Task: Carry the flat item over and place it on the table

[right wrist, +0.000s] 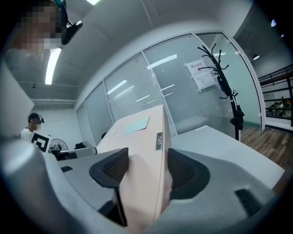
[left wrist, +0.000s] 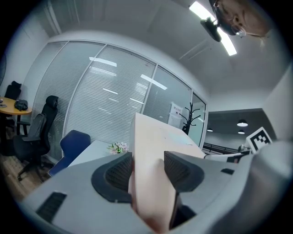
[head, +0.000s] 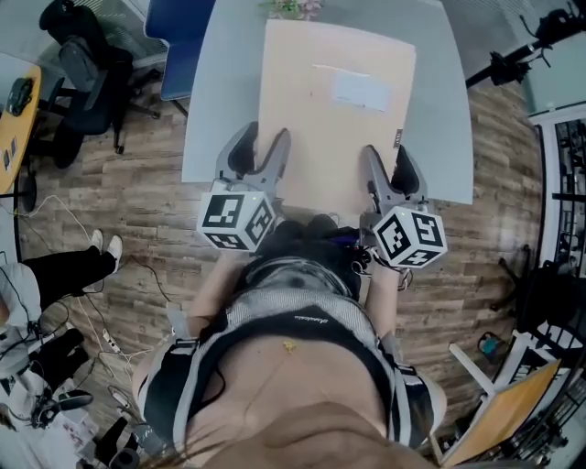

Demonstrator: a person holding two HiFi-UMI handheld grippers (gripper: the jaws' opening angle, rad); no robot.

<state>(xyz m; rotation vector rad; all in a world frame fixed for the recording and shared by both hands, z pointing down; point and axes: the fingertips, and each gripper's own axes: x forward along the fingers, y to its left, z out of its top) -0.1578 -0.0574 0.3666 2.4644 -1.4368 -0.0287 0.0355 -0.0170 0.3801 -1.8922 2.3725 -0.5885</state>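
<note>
**Head view.** The flat item (head: 334, 110), a pale beige slab like a thin carton, lies lengthwise over the grey table (head: 206, 110). Its far end is close to a small bunch of flowers (head: 291, 7), and its near edge juts a little past the table's near rim, toward the person. The left gripper (head: 264, 137) sits at the near-left corner of that edge and the right gripper (head: 386, 154) at the near-right corner, each with one jaw to either side of the slab's edge. A light rectangular label (head: 359, 90) shows on the top face. A blue chair (head: 183, 41) stands at the table's far-left side. From this steep angle it is hard to say whether the slab rests flat on the table or is held just above it.

**Left gripper view.** The left gripper (left wrist: 147, 171) is clamped on the flat item (left wrist: 151, 146). Both ribbed pads press against the slab's faces, and its near edge sits deep in the throat of the jaws. The slab runs away from the camera over the table (left wrist: 94, 150), with the flowers (left wrist: 118, 147) and the blue chair (left wrist: 73, 141) to its left.

**Right gripper view.** The right gripper (right wrist: 146, 171) likewise grips the flat item (right wrist: 144, 146), with a pad tight on each face and the edge seated well back between them. A small dark sticker (right wrist: 159, 141) marks the slab's side edge just beyond the jaws. The table (right wrist: 219, 151) spreads out to the right, and a coat stand (right wrist: 224, 77) stands past it by the glass wall.
</note>
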